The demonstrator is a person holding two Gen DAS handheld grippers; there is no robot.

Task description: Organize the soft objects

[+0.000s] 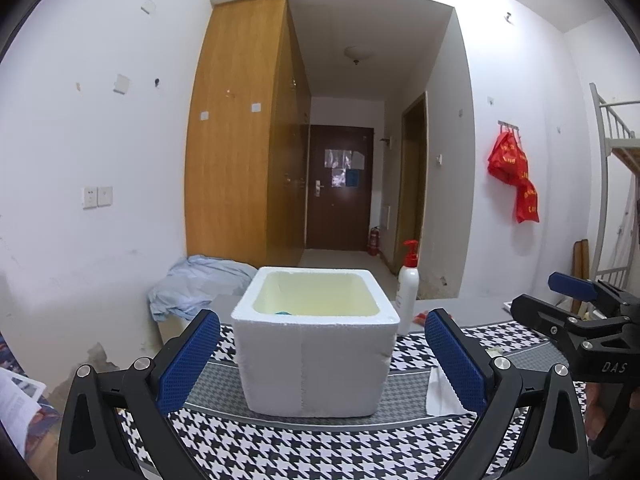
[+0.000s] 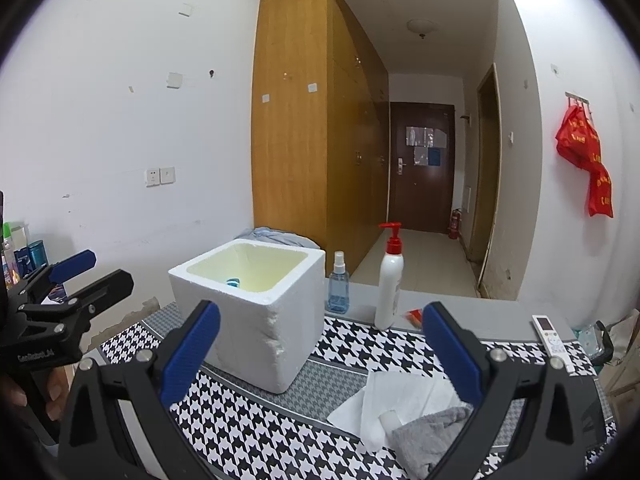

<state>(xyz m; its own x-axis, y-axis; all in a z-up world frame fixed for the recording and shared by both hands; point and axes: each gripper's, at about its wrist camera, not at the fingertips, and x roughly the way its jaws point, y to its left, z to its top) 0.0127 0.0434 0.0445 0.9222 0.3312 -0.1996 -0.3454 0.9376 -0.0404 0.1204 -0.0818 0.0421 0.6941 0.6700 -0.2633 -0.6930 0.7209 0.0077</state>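
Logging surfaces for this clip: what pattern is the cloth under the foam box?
Black-and-white houndstooth tablecloth, clearest in the right wrist view.

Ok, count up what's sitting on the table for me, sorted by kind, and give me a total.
Cloths: 2, a white cloth and a grey cloth
Bottles: 2, a pump bottle and a blue spray bottle
Foam box: 1
Remote control: 1
Total: 6

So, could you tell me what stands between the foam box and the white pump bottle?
A small clear blue spray bottle stands between the foam box and the pump bottle, seen only in the right wrist view.
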